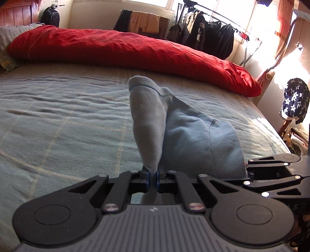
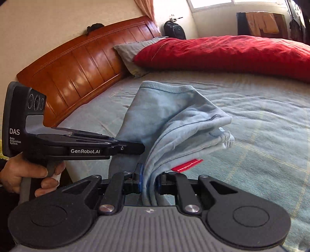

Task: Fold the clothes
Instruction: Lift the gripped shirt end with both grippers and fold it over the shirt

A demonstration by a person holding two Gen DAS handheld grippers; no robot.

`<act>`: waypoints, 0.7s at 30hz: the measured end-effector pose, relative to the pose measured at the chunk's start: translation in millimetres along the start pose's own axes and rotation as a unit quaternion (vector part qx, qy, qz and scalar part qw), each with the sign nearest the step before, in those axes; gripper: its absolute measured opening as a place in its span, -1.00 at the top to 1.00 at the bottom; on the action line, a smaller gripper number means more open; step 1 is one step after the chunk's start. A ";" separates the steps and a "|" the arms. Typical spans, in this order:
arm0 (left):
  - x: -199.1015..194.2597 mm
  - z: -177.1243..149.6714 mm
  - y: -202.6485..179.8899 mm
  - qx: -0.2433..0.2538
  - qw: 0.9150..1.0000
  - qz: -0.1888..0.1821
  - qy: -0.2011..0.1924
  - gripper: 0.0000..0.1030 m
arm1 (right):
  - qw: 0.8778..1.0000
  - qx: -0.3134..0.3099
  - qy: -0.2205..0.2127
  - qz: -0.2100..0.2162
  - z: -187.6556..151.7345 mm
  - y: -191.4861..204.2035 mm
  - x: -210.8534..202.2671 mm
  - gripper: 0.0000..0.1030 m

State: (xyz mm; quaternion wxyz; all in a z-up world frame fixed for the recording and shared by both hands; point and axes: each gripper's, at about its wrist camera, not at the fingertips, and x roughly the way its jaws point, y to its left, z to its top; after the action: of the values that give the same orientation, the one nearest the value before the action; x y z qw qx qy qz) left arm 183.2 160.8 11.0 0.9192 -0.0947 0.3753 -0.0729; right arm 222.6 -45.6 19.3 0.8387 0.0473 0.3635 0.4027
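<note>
A light blue garment (image 1: 184,131) hangs lifted above the bed, gathered into folds. My left gripper (image 1: 153,177) is shut on a thin edge of it, and the cloth rises from the pads. In the right wrist view the same light blue garment (image 2: 174,120) shows a ribbed hem on top and a red label (image 2: 187,163). My right gripper (image 2: 148,179) is shut on a thick bunch of its layers. The left gripper (image 2: 131,145) appears side-on just left of the cloth, held by a hand (image 2: 25,174). The right gripper (image 1: 271,178) shows at the right edge of the left wrist view.
The bed (image 1: 58,116) has a blue-green checked cover. A red duvet (image 1: 126,48) lies along its far side, with a grey pillow (image 2: 133,50) and a wooden headboard (image 2: 77,67). A rack of dark clothes (image 1: 209,34) and a backpack (image 1: 50,16) stand beyond.
</note>
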 end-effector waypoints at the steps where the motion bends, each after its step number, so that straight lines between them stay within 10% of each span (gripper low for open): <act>1: -6.6 1.7 9.9 -0.005 1.000 0.011 -0.004 0.92 | 1.000 -0.005 0.003 0.011 5.2 9.5 9.3 0.70; 21: -53.7 60.0 187.8 -0.038 0.978 0.207 -0.004 0.92 | 0.989 -0.011 0.033 0.141 85.5 149.2 195.5 0.67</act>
State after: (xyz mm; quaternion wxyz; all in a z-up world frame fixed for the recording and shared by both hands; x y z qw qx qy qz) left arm 199.2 361.4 46.3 0.9115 -0.0506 0.3859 0.1333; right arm 262.8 211.5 25.6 0.7619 0.0760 0.3760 0.5219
